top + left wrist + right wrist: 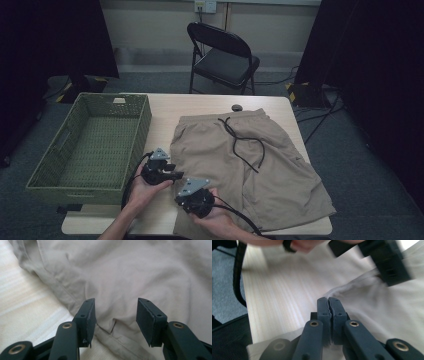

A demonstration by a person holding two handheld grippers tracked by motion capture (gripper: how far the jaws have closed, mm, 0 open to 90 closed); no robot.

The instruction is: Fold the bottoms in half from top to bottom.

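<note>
Tan shorts (pixel 250 170) with a black drawstring (pixel 245 145) lie spread flat on the pale wooden table (pixel 165 107). Both grippers are at the shorts' near left corner. My left gripper (pixel 177 175) points right onto the left edge of the cloth. In the left gripper view it (pixel 116 315) stands open, with the shorts' seam (pixel 110 327) beneath the gap and neither pad touching it. My right gripper (pixel 184 196) lies lower, at the bottom hem. Its pads (pixel 328 306) are pressed together on the edge of the shorts (pixel 387 310).
A green woven basket (pixel 140 130) sits on the table's left part, close to the left hand. A black folding chair (pixel 225 55) stands behind the table. A small dark disc (pixel 237 107) lies at the far edge. The left gripper's black cable (pixel 238 277) hangs over the table's near side.
</note>
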